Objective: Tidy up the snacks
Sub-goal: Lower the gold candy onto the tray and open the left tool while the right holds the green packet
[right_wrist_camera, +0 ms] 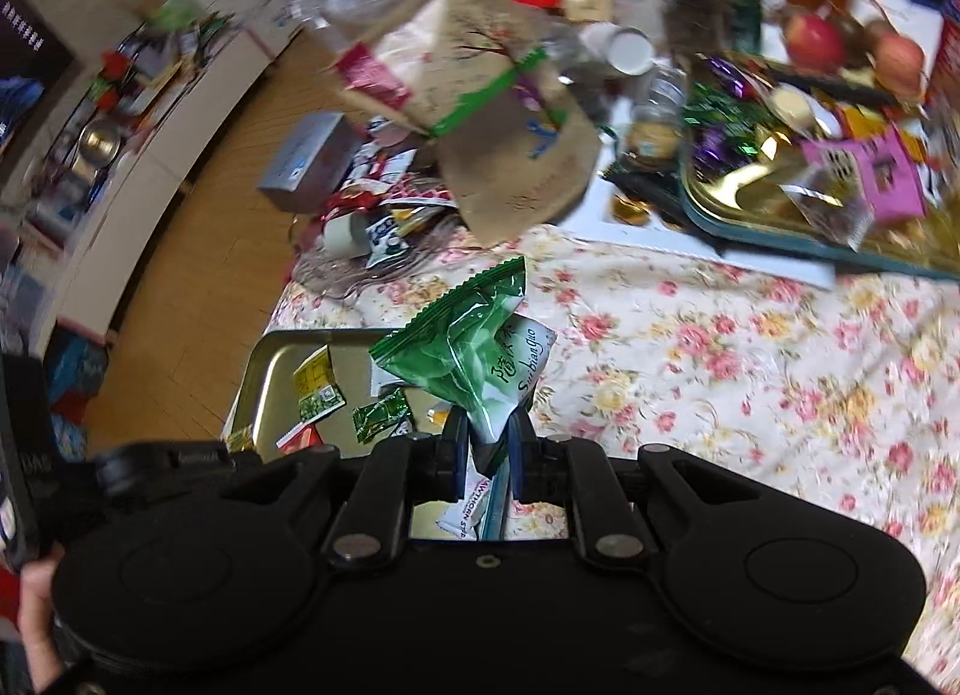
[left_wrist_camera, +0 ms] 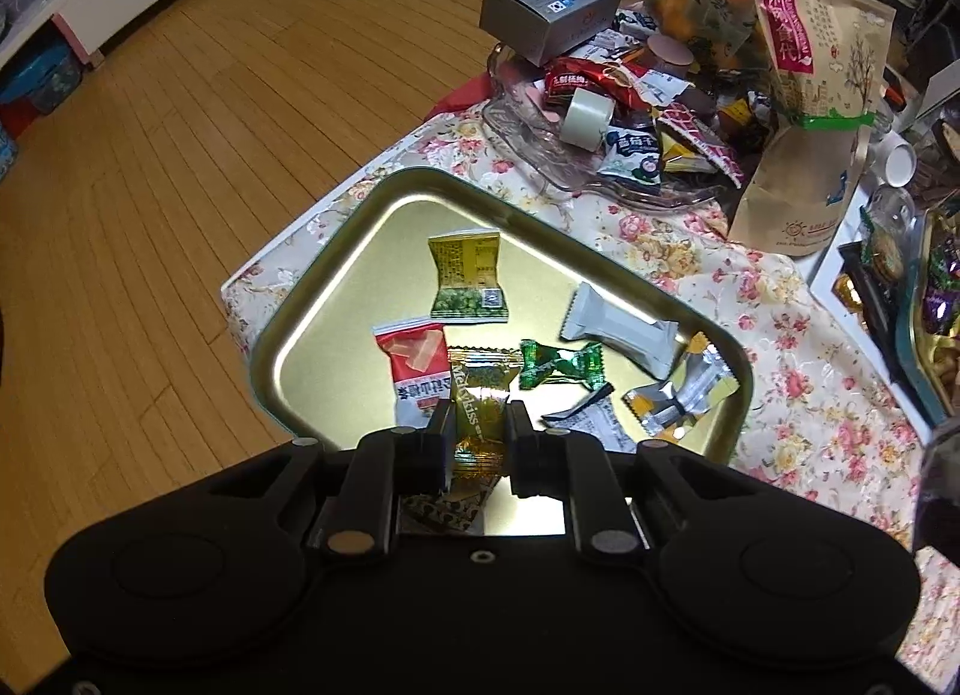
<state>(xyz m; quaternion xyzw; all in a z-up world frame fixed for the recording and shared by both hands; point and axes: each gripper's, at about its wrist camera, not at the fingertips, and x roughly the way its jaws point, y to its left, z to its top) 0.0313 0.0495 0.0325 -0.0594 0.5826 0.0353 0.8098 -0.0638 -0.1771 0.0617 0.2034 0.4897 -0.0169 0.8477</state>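
Floral tablecloth (left_wrist_camera: 780, 299), gold-wrapped snack (left_wrist_camera: 480, 407) pinched between left claw (left_wrist_camera: 478, 425) pads

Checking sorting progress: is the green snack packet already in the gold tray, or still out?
Out. The right gripper holds the green snack packet above the gold tray's edge.

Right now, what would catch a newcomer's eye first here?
The gold tray at the floral table's corner, scattered with wrapped snacks. Each hand-held gripper pinches one: the left a gold candy over the tray, the right a green packet beside it. Behind, a cluttered snack pile.
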